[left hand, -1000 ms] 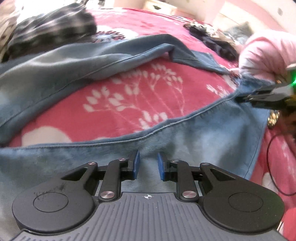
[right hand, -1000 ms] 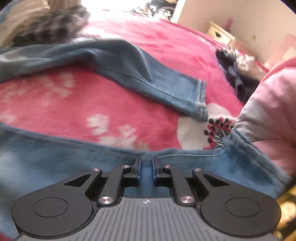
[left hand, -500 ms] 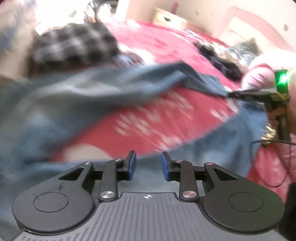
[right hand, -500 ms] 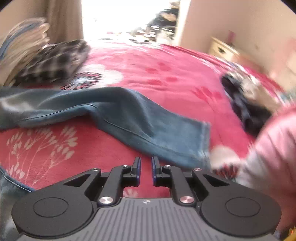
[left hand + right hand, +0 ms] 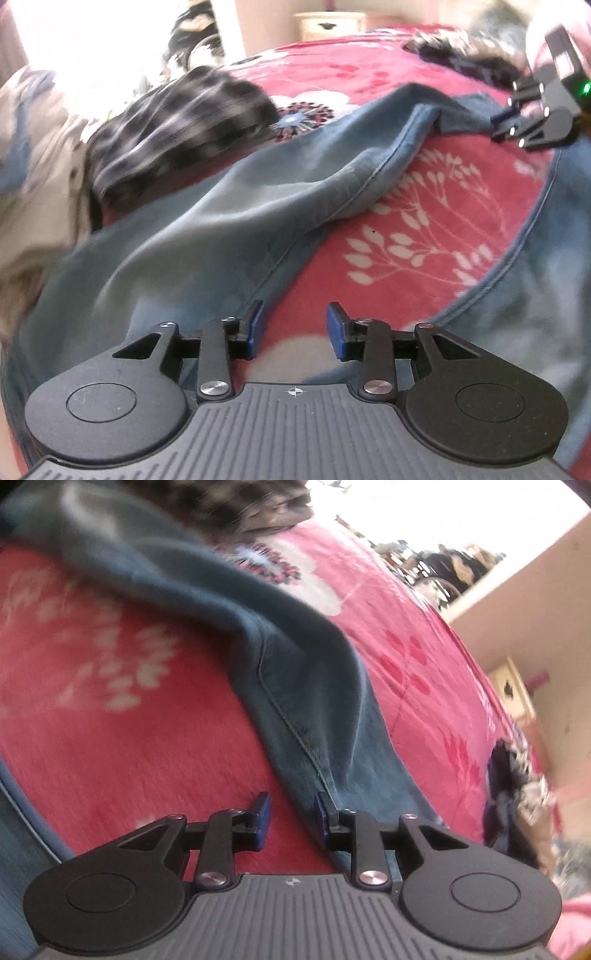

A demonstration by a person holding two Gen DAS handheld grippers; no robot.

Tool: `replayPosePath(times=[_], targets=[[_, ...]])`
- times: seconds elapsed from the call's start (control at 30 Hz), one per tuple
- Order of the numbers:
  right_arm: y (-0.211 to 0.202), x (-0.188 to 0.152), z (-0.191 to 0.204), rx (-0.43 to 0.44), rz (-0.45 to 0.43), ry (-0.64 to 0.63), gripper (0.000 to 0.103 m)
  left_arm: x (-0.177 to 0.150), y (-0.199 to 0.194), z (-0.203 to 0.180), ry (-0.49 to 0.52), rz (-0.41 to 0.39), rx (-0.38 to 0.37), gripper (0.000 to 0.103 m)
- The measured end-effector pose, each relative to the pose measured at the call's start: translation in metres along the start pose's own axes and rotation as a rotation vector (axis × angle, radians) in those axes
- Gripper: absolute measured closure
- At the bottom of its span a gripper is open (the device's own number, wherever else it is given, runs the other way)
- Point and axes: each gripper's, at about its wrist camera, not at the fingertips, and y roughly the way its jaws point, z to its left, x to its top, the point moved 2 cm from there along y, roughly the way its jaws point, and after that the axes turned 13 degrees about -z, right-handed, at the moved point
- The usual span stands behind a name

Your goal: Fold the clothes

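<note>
Jeans [image 5: 229, 221] lie spread on the red flowered blanket [image 5: 424, 229], legs splayed in a V. Far leg's long axis runs from the seat near my left side out to its hem at upper right.

Left gripper [image 5: 291, 326]: jaws parted and opening, nothing between them; blanket shows in the gap, and the far leg's inner seam sits just beside the left pad.

Right gripper [image 5: 291, 814]: jaws also opening, nothing pinched; the same leg's edge lies under and just ahead of the right pad, running up and away left. In the left view this gripper hovers by the hem end.

Judgement: right hand nearer the hem, left nearer the crotch. Next grasp should take that leg's edge and carry it across onto the near leg [image 5: 546, 295].

Checked garment [image 5: 177, 125] near the far leg, clear of it.
</note>
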Motion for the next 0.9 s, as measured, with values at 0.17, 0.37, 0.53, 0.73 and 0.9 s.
replayPosePath(times=[0.17,0.37,0.53,0.73,0.9], targets=[[0.006,-0.001,0.004,0.0,-0.014,-0.145,0.068,-0.002,0.021,-0.012,0.178,0.005,0.004,0.065],[0.025,0.0,0.0,0.022,-0.005,-0.185,0.078,-0.003,0.028,-0.008,0.178,0.001,-0.006,0.059],[0.024,0.002,-0.007,-0.072,0.004,-0.348,0.097,0.0,0.031,-0.006,0.146,0.009,0.005,0.059],[0.017,0.002,-0.049,-0.16,0.012,-0.534,0.097,-0.001,0.027,-0.012,0.202,-0.001,0.002,0.06],[0.033,-0.019,-0.04,-0.113,0.046,-0.743,0.097,-0.001,0.027,-0.014,0.258,-0.012,-0.017,0.064]])
